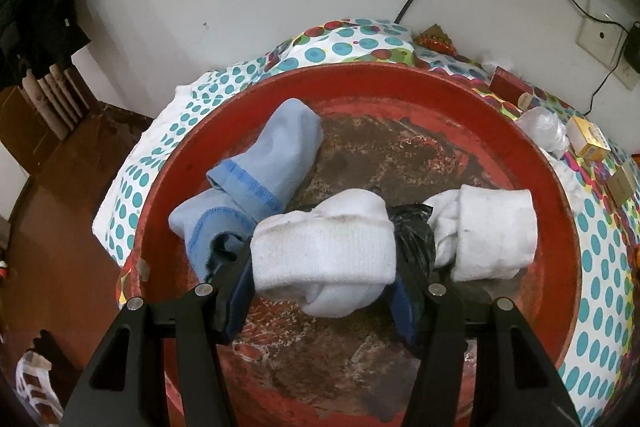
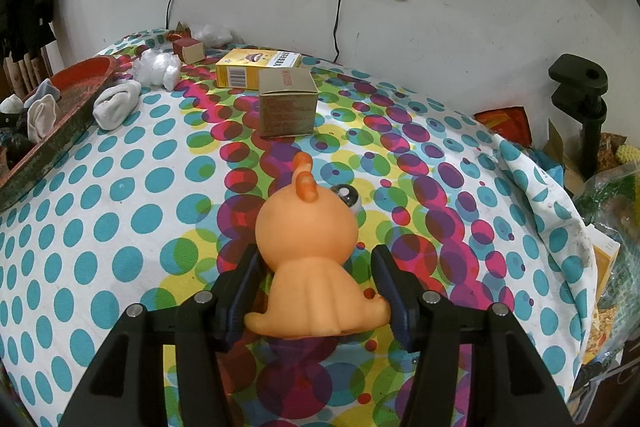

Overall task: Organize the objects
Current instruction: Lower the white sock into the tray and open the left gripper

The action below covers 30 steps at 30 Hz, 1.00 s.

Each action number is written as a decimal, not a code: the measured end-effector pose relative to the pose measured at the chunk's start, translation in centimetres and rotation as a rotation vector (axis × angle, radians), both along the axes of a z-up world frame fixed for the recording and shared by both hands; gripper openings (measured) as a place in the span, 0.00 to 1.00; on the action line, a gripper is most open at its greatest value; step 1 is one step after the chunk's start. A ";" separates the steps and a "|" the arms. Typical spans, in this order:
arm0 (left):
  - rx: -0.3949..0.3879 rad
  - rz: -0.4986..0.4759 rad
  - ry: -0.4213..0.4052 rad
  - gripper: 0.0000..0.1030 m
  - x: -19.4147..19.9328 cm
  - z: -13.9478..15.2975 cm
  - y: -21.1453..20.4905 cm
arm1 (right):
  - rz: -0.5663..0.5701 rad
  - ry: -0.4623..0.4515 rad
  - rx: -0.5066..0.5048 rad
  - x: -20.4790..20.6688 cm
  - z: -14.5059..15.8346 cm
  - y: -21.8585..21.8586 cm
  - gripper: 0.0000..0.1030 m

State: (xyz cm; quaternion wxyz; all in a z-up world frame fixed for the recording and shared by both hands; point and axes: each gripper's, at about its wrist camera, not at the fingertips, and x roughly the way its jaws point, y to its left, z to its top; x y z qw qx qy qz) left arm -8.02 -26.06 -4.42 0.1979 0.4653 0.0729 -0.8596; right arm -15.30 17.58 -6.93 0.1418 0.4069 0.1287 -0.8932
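The left tool (image 1: 324,291) is closed on a rolled white sock (image 1: 324,259). Its two blue pads press the sock from both sides, so the jaws stand about half open only because the soft roll fills the space between them. The tool holds the sock low over the red basin (image 1: 460,95), probably because the basin is the place where the socks are collected. Inside the basin, just behind the held sock, lies a dark plastic bag (image 1: 416,231). To the right of it rests a second white sock roll (image 1: 488,231), and to the left of the held sock lie light blue socks (image 1: 256,183), one partly over the other. They all sit near the front part of the basin, so it seems each one was dropped at the closest free place.

The right tool (image 2: 316,291) stands around an orange rubber toy (image 2: 308,259) on the dotted cloth of the table (image 2: 120,227), well apart from the basin, to its right. The left pad touches the toy's side, and the right pad touches only its foot, so a light hold is likely, but firm pressing cannot be told. The toy sits upright, facing away. Beyond it stand a brown carton (image 2: 288,103) and a yellow box (image 2: 256,69). One more white sock (image 2: 116,105) leans on the outside of the basin's wall, not yet sorted.
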 end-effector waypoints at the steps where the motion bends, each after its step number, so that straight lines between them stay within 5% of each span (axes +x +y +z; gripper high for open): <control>1: -0.002 -0.001 0.000 0.55 0.1 0.0 0.0 | 0.000 0.000 0.002 0.0 0.0 0.0 0.56; 14: -0.027 -0.027 0.039 0.67 1.3 1.1 0.8 | -0.003 -0.006 0.017 0.0 -0.1 -0.3 0.56; 20: -0.030 -0.007 0.114 0.82 3.3 2.2 1.9 | -0.002 -0.006 0.011 -0.1 0.0 -0.2 0.55; 30: -0.031 0.018 0.209 0.86 6.4 2.9 3.2 | -0.008 0.000 -0.016 0.0 0.2 0.2 0.55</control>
